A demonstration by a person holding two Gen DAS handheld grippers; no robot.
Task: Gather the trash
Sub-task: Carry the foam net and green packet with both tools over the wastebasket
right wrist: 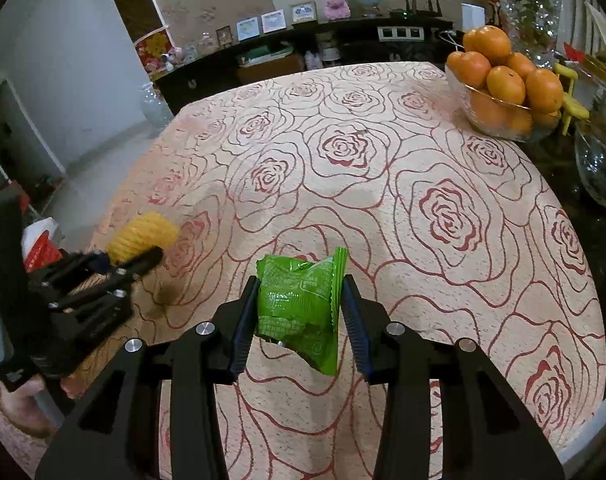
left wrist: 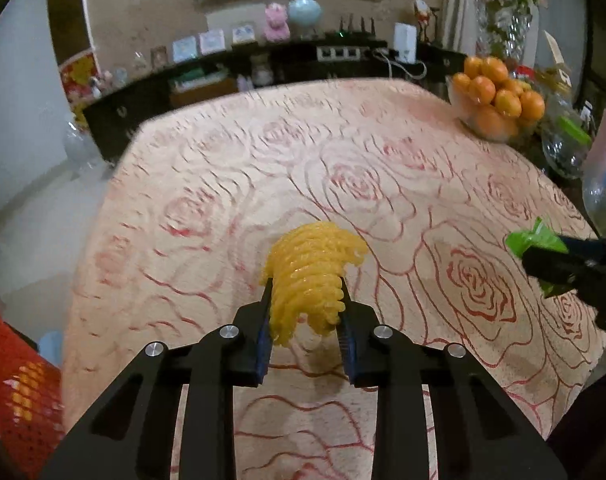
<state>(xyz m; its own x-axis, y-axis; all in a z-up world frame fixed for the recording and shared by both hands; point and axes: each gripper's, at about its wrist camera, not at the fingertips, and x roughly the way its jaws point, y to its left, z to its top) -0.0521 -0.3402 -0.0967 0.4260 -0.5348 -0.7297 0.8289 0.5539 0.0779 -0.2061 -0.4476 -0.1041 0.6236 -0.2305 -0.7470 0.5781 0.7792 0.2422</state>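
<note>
My left gripper is shut on a yellow foam fruit net, crumpled between the pads and lifted off the rose-patterned tablecloth. The same net shows in the right wrist view at the left, held by the left gripper. My right gripper is shut on a torn green snack wrapper, held above the cloth. From the left wrist view the wrapper and the right gripper appear at the right edge.
A glass bowl of oranges stands at the table's far right, with glass vases beside it. A red mesh basket sits low at the left, off the table. A dark shelf with ornaments lines the far wall.
</note>
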